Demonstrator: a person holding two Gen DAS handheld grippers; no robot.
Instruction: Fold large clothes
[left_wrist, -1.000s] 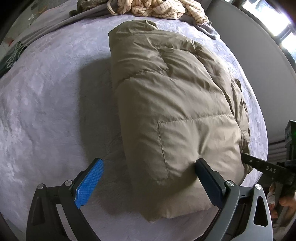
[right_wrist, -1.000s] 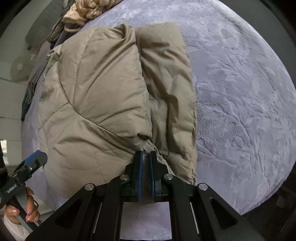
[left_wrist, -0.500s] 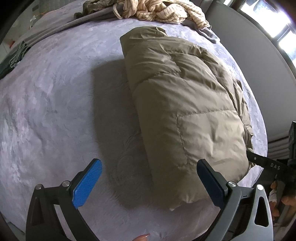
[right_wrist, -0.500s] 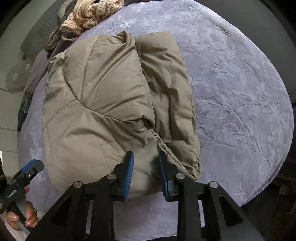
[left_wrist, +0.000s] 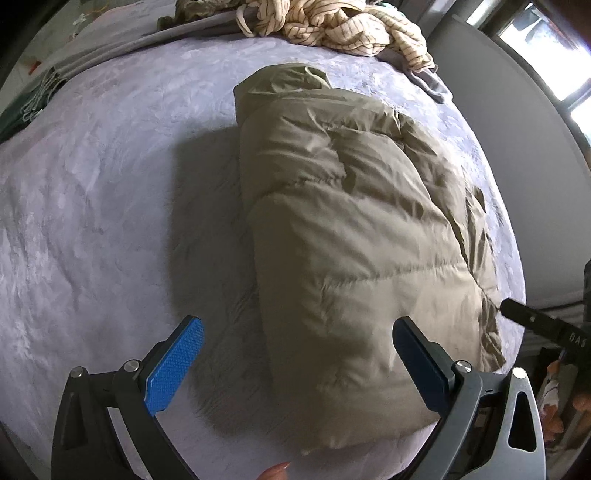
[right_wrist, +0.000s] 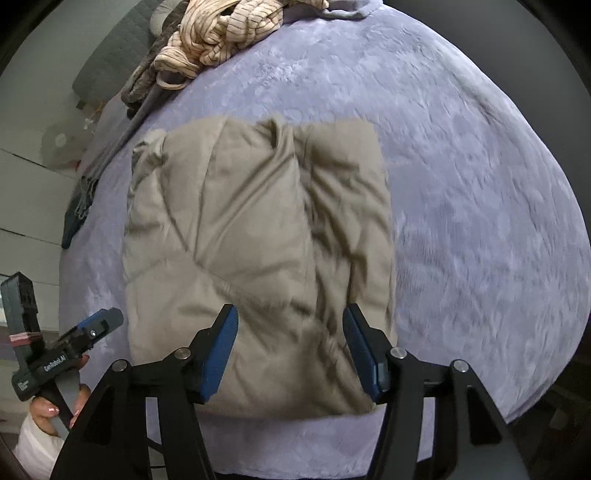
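Observation:
A khaki padded jacket (left_wrist: 351, 236) lies folded into a thick rectangle on a lilac bed cover (left_wrist: 92, 206). It also shows in the right wrist view (right_wrist: 258, 258). My left gripper (left_wrist: 299, 362) is open and empty, hovering over the jacket's near left corner. My right gripper (right_wrist: 290, 347) is open and empty, above the jacket's near edge. The left gripper shows at the lower left of the right wrist view (right_wrist: 88, 328). The tip of the right gripper shows at the right edge of the left wrist view (left_wrist: 524, 317).
A heap of cream striped cloth (left_wrist: 332, 26) and grey garments (left_wrist: 110, 44) lies at the far end of the bed, also in the right wrist view (right_wrist: 221, 33). A grey wall (left_wrist: 517, 122) runs along the bed's right side. The bed's near edge is just below the grippers.
My right gripper has let go of the jacket's edge, opened wide and drawn back. My left gripper stayed open and shifted a little over the jacket's corner.

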